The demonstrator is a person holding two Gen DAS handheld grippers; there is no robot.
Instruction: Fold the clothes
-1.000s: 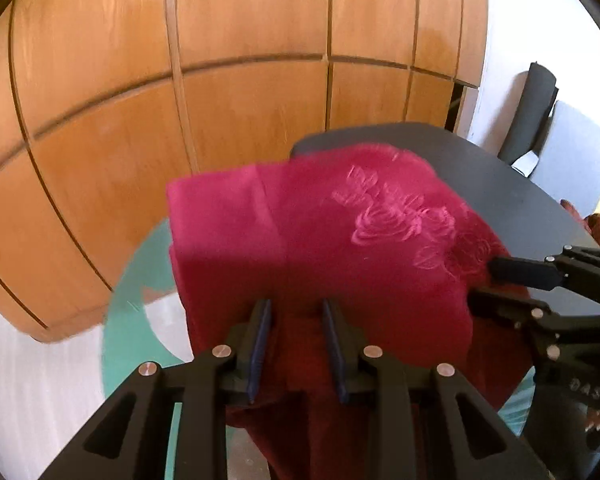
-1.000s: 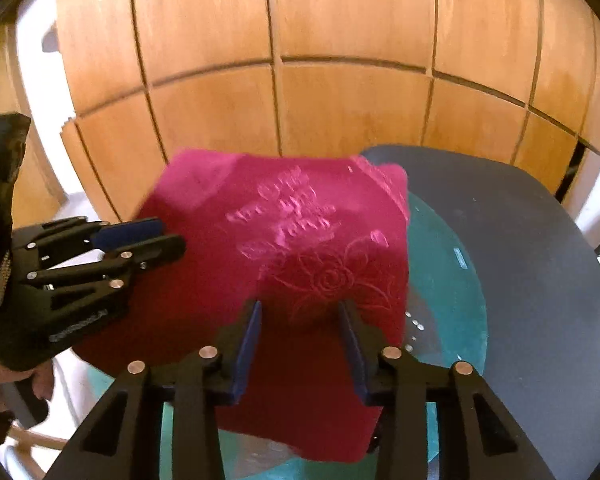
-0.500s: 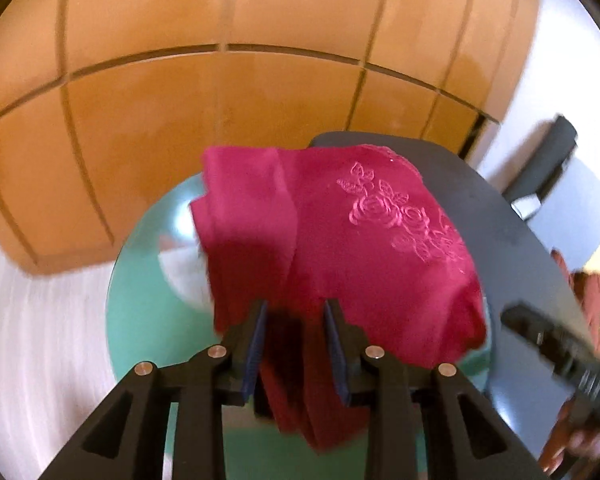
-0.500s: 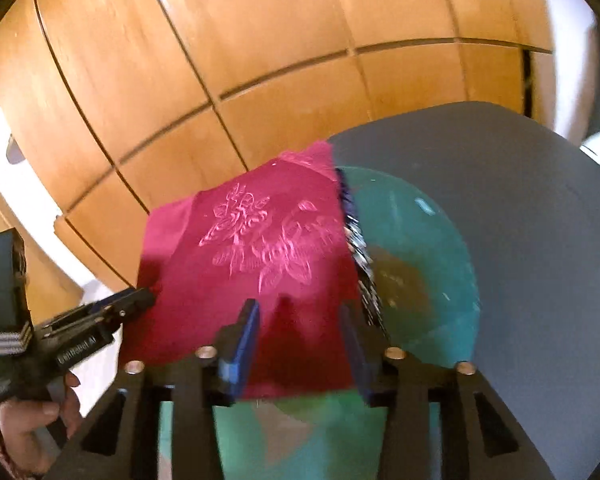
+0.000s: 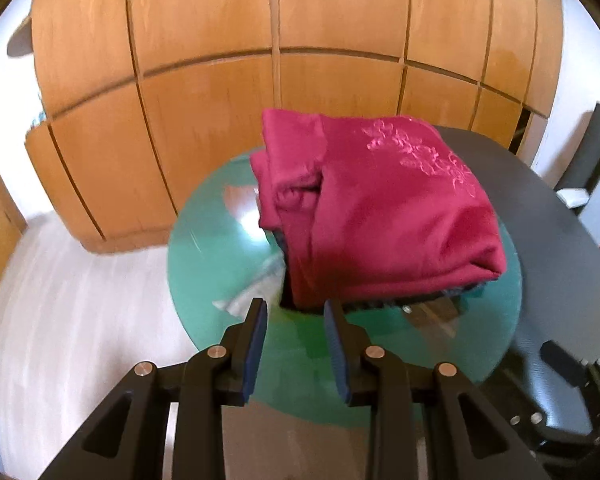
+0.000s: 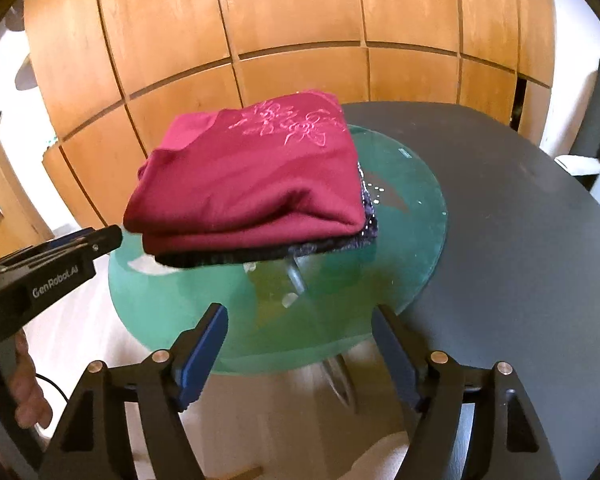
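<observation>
A folded crimson garment (image 5: 384,208) with pink embroidered roses lies on a dark sparkly folded cloth (image 6: 260,254) on a round green glass table (image 5: 340,364). It also shows in the right wrist view (image 6: 252,184). My left gripper (image 5: 296,320) is open and empty, just short of the garment's near edge. My right gripper (image 6: 300,324) is wide open and empty, pulled back over the glass's near rim (image 6: 260,360). The left gripper also shows at the left of the right wrist view (image 6: 80,246).
A dark grey table top (image 6: 520,220) lies under and right of the glass. A curved wooden panel wall (image 6: 300,20) stands behind. A dark chair (image 5: 588,152) is at the far right. White floor (image 5: 60,300) lies to the left.
Both grippers let go of the crimson garment and drew back. The garment now rests folded on the dark cloth. The right gripper opened wide.
</observation>
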